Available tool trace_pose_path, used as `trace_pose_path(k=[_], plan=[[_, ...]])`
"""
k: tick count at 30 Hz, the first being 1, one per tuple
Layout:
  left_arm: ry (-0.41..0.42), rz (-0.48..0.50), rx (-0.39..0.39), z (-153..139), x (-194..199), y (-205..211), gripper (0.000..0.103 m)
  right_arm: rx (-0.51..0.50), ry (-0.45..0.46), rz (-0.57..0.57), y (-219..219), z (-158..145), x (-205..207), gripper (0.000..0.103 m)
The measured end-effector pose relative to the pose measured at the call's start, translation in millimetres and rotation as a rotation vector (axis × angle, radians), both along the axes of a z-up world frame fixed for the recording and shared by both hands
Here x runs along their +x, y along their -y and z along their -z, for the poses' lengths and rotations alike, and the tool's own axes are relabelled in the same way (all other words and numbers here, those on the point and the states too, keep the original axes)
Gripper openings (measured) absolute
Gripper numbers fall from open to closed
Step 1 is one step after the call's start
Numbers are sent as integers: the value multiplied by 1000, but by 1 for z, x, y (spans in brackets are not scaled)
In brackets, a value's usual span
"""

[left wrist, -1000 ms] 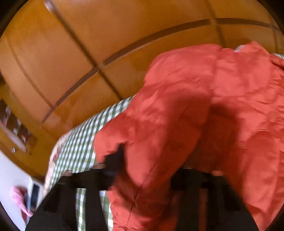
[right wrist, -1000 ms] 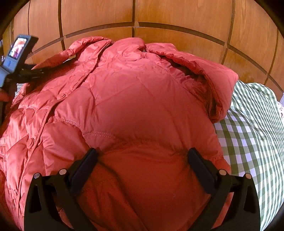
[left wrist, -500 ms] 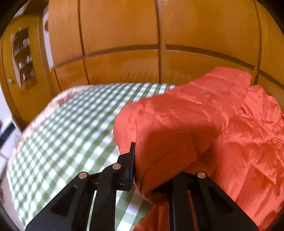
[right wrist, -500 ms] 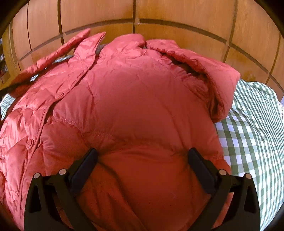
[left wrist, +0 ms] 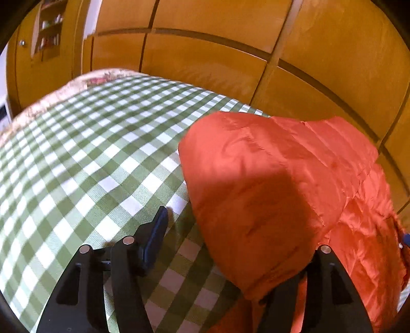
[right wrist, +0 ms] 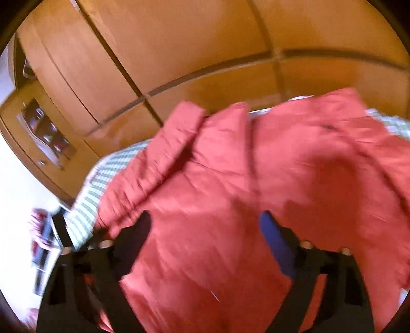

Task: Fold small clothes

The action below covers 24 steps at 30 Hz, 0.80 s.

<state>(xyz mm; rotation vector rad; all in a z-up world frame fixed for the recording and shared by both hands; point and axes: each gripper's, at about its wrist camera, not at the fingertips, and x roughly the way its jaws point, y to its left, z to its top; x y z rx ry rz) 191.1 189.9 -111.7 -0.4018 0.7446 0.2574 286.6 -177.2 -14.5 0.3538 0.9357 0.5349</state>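
Note:
A red puffer jacket [left wrist: 282, 179] lies on a green-and-white checked cloth [left wrist: 89, 158]. In the left wrist view my left gripper [left wrist: 230, 238] is open, its jaws wide apart; a sleeve-like fold of the jacket lies between them and drapes over the right finger, hiding its tip. The left finger [left wrist: 156, 230] is over bare cloth. In the right wrist view, which is blurred, the jacket [right wrist: 256, 184] fills the frame and my right gripper [right wrist: 205, 230] is open above it, jaws wide, holding nothing.
Orange wooden wardrobe panels [left wrist: 230, 51] rise right behind the bed. A cabinet with shelves [left wrist: 48, 23] stands at the far left. In the right wrist view the bed's left edge [right wrist: 84, 194] drops to a floor with dark and pink items [right wrist: 43, 235].
My left gripper has opened and let go of the jacket fold it was shut on, and it has lowered toward the cloth. My right gripper has swung left and tilted, staying open.

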Motion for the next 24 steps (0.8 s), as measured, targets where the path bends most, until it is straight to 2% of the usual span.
trace_pose_path(k=[3, 8, 10, 11, 12, 13, 15, 20, 22, 24], plan=[[0, -3, 19, 0, 0, 5, 60, 58, -35, 21, -22, 8, 44, 77], [14, -13, 8, 3, 3, 5, 61, 154, -83, 46, -46, 22, 104, 77], [16, -13, 7, 4, 2, 3, 62, 191, -104, 74, -52, 27, 121, 73], [17, -12, 5, 4, 1, 3, 62, 191, -118, 92, -54, 30, 126, 53], [17, -12, 1, 5, 2, 2, 62, 193, -139, 112, -54, 33, 130, 27], [18, -12, -4, 5, 2, 2, 63, 224, -158, 119, -53, 34, 131, 17], [24, -12, -12, 5, 2, 1, 63, 286, -136, 112, -49, 28, 122, 13], [42, -12, -41, 4, -1, -2, 65, 201, 54, 47, -38, -15, 68, 10], [53, -17, -53, 4, -3, -4, 68, 159, 104, 33, -31, -25, 42, 10], [68, -25, -70, 4, -6, -7, 70, 144, 116, 49, -21, -24, 21, 10]])
